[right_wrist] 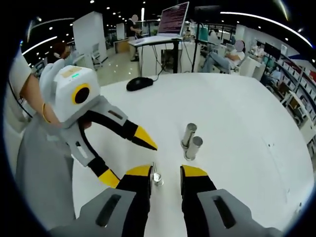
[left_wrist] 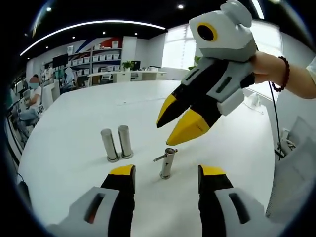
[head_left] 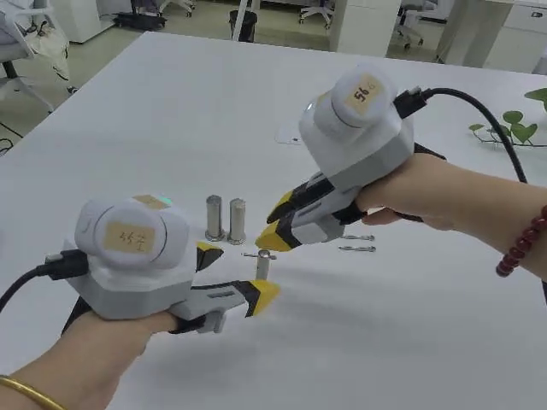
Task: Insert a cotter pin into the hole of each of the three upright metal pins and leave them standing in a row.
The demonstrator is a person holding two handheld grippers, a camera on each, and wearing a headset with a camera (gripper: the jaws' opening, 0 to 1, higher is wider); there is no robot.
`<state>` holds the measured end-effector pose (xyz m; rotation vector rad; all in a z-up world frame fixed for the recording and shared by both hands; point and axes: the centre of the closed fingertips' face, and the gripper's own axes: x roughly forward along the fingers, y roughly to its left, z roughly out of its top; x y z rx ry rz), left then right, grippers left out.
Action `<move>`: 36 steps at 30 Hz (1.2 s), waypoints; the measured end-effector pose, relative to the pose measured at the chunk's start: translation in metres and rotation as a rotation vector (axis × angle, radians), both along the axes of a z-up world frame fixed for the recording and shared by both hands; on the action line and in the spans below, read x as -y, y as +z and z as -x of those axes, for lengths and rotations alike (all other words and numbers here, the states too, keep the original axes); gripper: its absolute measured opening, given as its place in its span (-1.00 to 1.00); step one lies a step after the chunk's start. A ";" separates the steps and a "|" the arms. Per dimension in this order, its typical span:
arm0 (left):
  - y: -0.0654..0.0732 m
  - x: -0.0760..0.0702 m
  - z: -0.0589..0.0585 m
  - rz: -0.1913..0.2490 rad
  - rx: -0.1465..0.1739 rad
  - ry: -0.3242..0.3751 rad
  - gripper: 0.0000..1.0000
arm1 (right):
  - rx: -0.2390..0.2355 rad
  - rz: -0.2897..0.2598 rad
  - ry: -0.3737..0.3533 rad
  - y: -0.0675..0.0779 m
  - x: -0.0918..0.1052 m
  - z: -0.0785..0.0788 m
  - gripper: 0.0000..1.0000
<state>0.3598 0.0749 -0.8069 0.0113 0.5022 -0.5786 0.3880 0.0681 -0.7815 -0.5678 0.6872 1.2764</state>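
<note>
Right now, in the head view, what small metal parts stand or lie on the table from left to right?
First a bare metal pin → second bare metal pin → metal pin with a cotter pin through it → two loose cotter pins.

White table (head_left: 171, 111), wide and matte; small pale slip (head_left: 289, 135) lying flat near its far side; leafy green plant (head_left: 513, 124) at the right edge; office chairs (head_left: 410, 21) on the floor beyond; black computer mouse (right_wrist: 139, 83) at the table's far end, with a lit monitor (right_wrist: 173, 19) on a desk behind; wall shelves (left_wrist: 106, 59) past a seated person (left_wrist: 34, 96).
</note>
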 end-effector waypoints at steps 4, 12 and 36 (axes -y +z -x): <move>0.009 -0.003 0.003 0.022 0.023 0.014 0.12 | -0.001 -0.032 -0.025 0.001 -0.005 -0.011 -0.48; 0.025 -0.010 0.006 0.045 0.066 0.035 0.28 | -0.001 -0.098 -0.087 -0.003 -0.021 -0.034 -0.43; 0.036 -0.016 0.015 0.030 0.108 0.039 0.52 | 0.029 -0.109 -0.111 -0.039 -0.042 -0.056 -0.58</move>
